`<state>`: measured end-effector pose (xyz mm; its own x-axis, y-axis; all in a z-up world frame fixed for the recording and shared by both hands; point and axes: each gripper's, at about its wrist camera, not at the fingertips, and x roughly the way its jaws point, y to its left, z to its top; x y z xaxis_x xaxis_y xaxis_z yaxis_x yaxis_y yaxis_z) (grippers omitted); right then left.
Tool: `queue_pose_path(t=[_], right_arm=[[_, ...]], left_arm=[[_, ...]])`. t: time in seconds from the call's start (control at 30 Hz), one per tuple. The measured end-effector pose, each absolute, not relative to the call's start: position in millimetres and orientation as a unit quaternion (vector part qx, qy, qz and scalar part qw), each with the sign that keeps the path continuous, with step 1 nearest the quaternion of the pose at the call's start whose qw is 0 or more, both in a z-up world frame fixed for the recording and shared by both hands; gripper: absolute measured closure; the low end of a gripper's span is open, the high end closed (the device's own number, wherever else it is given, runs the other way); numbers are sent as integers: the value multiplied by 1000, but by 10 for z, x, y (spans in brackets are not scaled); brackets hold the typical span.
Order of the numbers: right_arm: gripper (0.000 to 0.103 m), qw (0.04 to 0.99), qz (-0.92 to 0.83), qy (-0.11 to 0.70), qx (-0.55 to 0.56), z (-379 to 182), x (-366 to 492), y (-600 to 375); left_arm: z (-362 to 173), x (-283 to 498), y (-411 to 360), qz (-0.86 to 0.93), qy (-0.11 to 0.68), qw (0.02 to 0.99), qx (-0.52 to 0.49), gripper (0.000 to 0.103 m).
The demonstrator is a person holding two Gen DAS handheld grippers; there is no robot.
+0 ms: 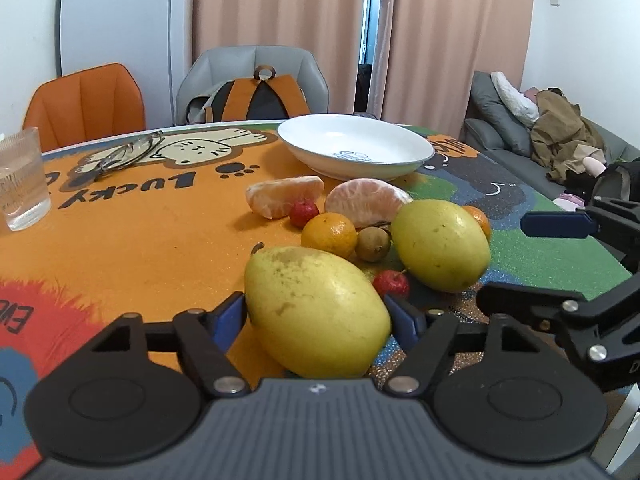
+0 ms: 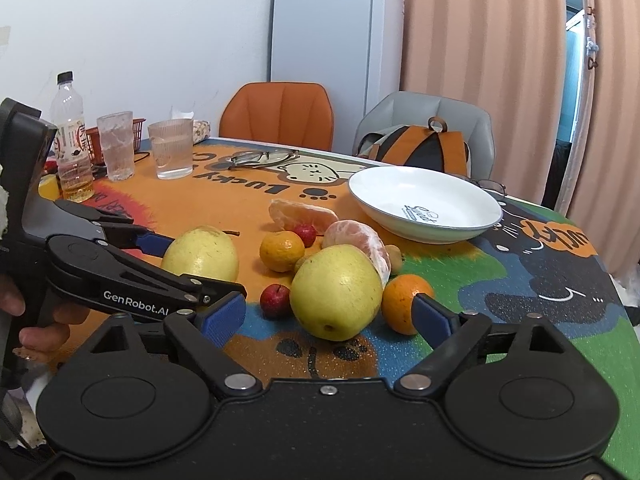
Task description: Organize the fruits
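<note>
A white plate (image 1: 416,142) stands at the far side of the table, also in the right wrist view (image 2: 364,196). Before it lie two yellow pears, small oranges, peeled orange pieces (image 1: 286,196), red berries and a small brown fruit (image 1: 373,243). My left gripper (image 1: 318,316) has its blue pads on both sides of the near pear (image 1: 316,312), which rests on the table. My right gripper (image 2: 328,316) is open, its fingers on either side of the other pear (image 2: 336,290), apart from it. A small orange (image 2: 404,300) lies by its right finger.
A glass (image 1: 22,180) stands at the left, glasses (image 1: 128,152) lie beyond. A bottle (image 2: 72,140) and two cups (image 2: 170,148) stand at the far left. Chairs, a backpack (image 1: 260,98) and a sofa (image 1: 560,148) lie past the table edge.
</note>
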<state>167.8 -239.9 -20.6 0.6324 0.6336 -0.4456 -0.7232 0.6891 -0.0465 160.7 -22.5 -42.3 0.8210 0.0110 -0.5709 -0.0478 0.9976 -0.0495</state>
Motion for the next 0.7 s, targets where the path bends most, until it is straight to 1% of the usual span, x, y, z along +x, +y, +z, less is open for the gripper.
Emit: queue_pose_path(t=[0.13, 0.33, 0.4, 0.5, 0.7], right_arm=[[15, 894, 379, 205, -121, -212, 1755, -2339], [19, 888, 386, 197, -155, -209, 1849, -2209], [25, 882, 393, 204, -160, -203, 1892, -2176], [27, 875, 400, 215, -171, -217, 1943, -2125], [28, 868, 399, 218, -199, -250, 1975, -2028]], left_arm=[[-433, 1617, -225, 13, 296, 955, -33, 30], [-438, 1554, -199, 10, 292, 956, -36, 31], [-431, 1524, -194, 12, 292, 956, -35, 31], [-427, 1488, -167, 16, 292, 956, -36, 31], [-423, 1420, -105, 24, 291, 955, -43, 31]])
